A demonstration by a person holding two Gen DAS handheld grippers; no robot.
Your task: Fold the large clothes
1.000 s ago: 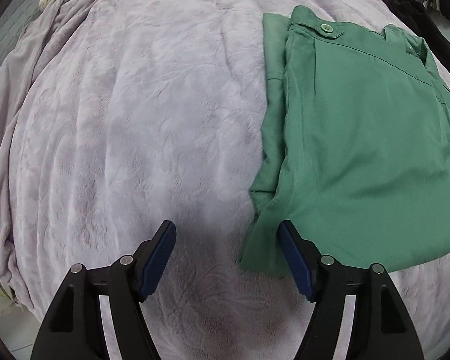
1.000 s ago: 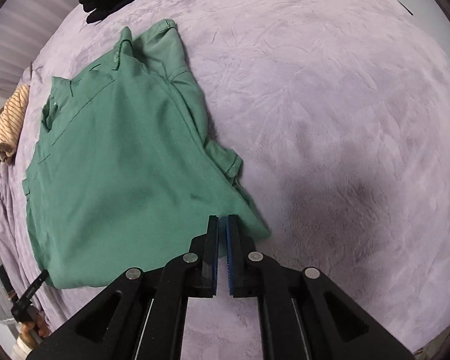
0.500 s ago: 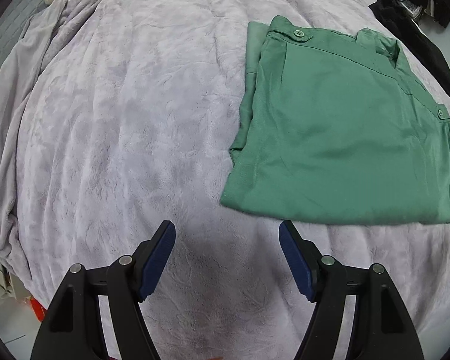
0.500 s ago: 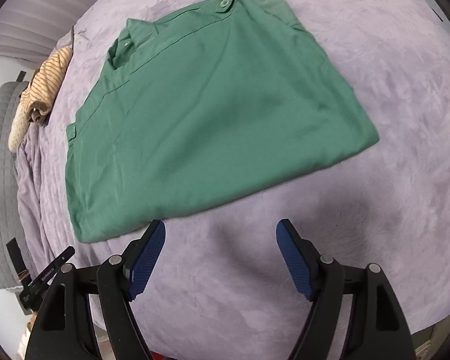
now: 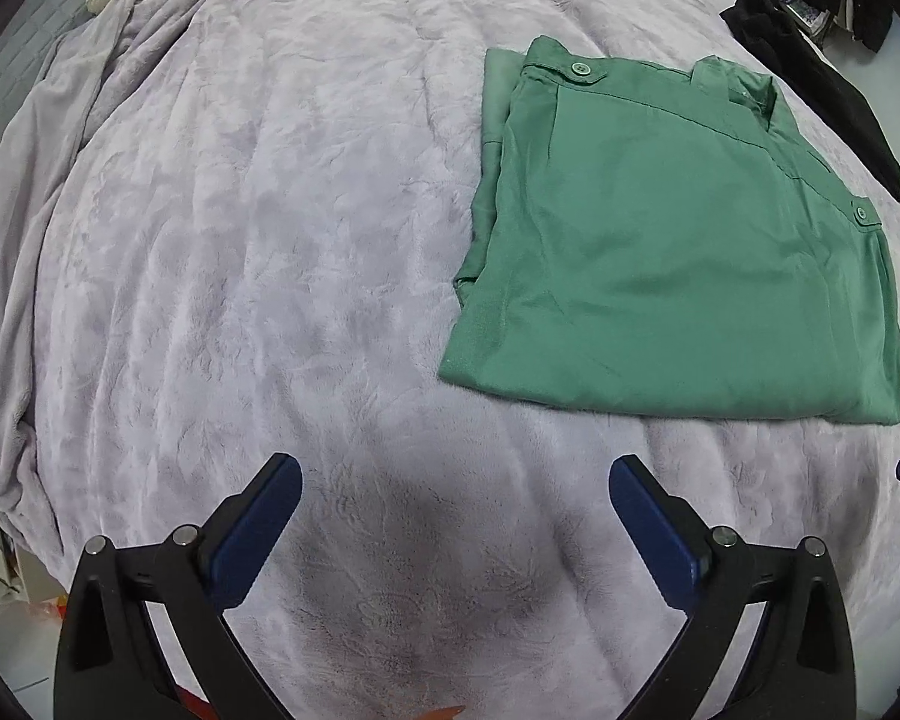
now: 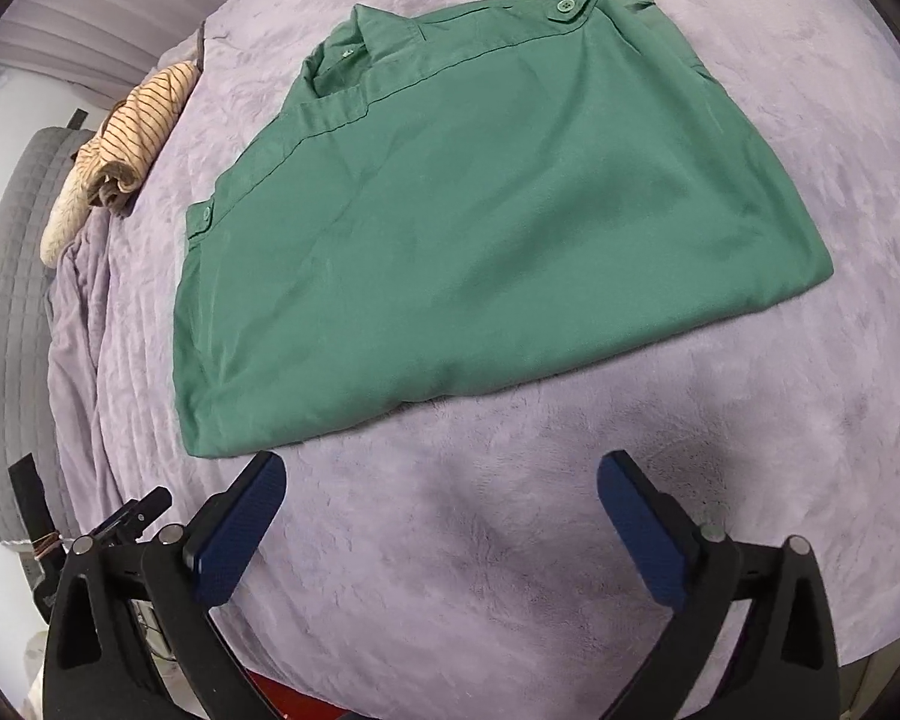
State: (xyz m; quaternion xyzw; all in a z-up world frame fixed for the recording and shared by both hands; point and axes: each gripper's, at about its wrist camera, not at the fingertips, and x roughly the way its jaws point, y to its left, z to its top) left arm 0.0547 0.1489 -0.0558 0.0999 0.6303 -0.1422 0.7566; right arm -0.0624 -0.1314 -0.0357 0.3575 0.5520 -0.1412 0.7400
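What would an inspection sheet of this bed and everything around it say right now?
Surface: lilac plush blanket, rumpled at one side.
Job's things: green shirt lying folded and flat.
Clutter: striped beige garment and black garment at the bed's edges.
Grippers: left hand-held gripper and right hand-held gripper have just been opening; both now wide, nothing between the jaws.
Cables: nothing seen.
Surroundings: grey quilted headboard.

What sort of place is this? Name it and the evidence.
Probably a bedroom: a green shirt lies folded on a bed's plush lilac blanket, with a striped garment heaped near a grey quilted headboard.
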